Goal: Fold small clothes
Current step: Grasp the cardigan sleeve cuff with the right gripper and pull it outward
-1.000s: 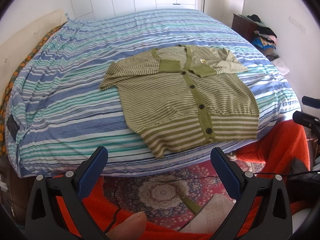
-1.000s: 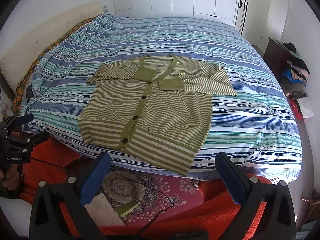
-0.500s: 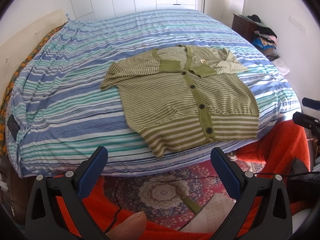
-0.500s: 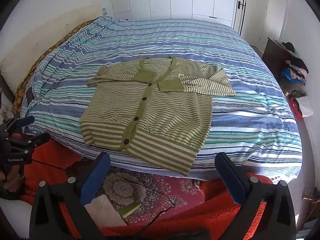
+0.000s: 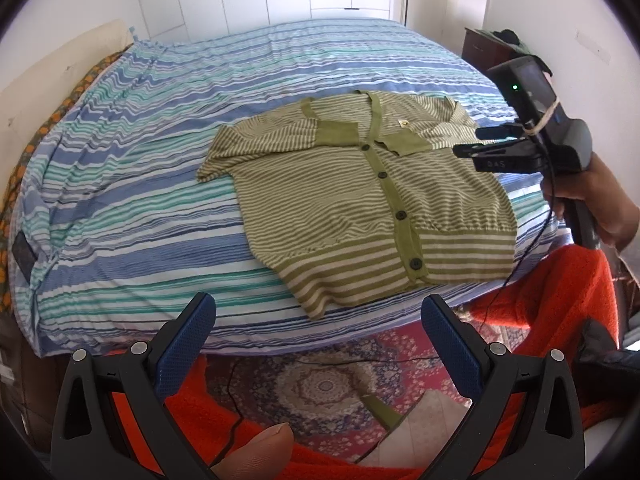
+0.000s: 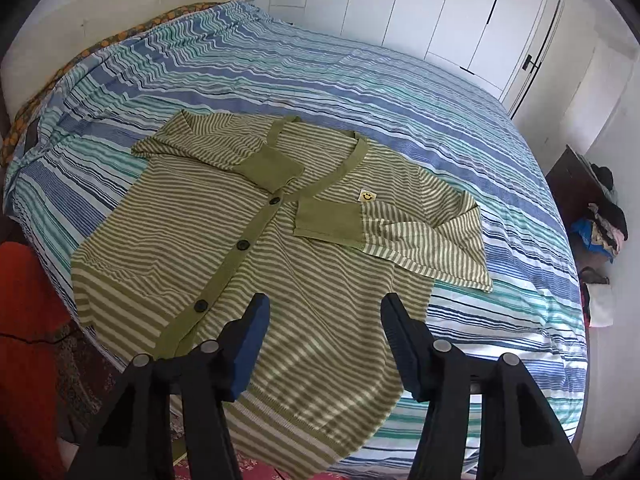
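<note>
1. Only real lettering I can spot is on the right hand-held gripper (image 5: 466, 142) in the left wrist view: small pale characters on its black finger, looks like "D&S", though I can't be sure.
2. The cardigan (image 6: 280, 264) has a little yellow patch (image 6: 366, 195) near the neckline, right of the button band, with a smiley face sign and no words.

Ahead of the grippers spreads a blue-and-teal striped bedspread (image 5: 120, 208); white wardrobe doors (image 6: 440, 12) stand beyond it; below them lies a patterned rug (image 5: 320, 384), beside what looks like an orange blanket (image 5: 560, 292)
</note>
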Demonstrator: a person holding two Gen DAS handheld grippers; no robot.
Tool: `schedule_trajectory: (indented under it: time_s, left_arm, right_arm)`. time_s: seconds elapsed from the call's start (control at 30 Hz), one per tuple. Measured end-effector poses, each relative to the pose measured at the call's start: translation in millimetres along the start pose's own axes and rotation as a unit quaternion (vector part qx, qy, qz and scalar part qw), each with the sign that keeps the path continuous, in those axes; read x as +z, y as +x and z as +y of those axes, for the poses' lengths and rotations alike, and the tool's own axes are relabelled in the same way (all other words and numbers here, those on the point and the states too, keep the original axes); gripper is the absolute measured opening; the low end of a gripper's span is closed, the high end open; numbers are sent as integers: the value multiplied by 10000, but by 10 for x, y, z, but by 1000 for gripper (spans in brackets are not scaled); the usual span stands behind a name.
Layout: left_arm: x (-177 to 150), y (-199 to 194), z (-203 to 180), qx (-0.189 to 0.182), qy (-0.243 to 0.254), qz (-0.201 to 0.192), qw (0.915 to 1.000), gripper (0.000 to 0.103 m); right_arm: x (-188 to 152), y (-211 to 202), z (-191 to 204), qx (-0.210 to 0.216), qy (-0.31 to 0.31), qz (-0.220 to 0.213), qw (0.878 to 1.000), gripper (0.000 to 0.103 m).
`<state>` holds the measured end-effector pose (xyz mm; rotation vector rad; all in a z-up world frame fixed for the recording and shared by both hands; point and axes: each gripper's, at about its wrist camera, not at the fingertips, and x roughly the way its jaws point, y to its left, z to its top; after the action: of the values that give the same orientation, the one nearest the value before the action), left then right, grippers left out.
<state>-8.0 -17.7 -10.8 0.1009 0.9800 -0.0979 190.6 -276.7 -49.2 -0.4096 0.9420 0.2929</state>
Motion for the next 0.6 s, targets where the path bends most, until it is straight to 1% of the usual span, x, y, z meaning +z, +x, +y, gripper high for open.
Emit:
schedule_trajectory:
  time_s: [0.07, 0.17, 0.27, 0.3, 0.33, 0.37, 0.47, 0.53, 0.6]
  left_arm:
    - [-9, 21, 43, 46, -100, 40, 9999, 102]
    - [-18, 57, 135, 162, -257, 148, 9994, 102]
    - [-18, 91, 228, 268, -396, 246, 9986, 102]
    - [-21, 99, 252, 307, -432, 264, 9982, 102]
    - [-23, 104, 274, 339, -462, 270, 9980, 102]
    - [-26, 113, 291, 361, -494, 275, 9977, 102]
    - [-37, 193, 310, 312, -577, 373, 9972, 102]
    - [-24, 267, 265, 262, -528, 457, 9972, 102]
    - [2, 325, 182, 233, -392, 510, 9977, 102]
  right_arm:
    - [219, 473, 67, 43, -236, 164, 9996, 55]
    - [460, 1128, 202, -41, -482, 382, 9981, 55]
    - [594, 1631, 193, 215, -235, 664, 9973, 54]
    - [607, 1712, 125, 304, -69, 757, 9966, 35]
    - [610, 1714, 15, 378, 156, 735, 9965, 19]
    - [610, 1629, -132, 485, 460, 597, 9960, 8]
    - [511, 1112, -674, 530, 1235, 43, 9909, 8]
    - [375, 775, -1102, 476, 1615, -149, 9856, 8]
    - [197, 481, -1563, 280, 1941, -311, 9801, 8]
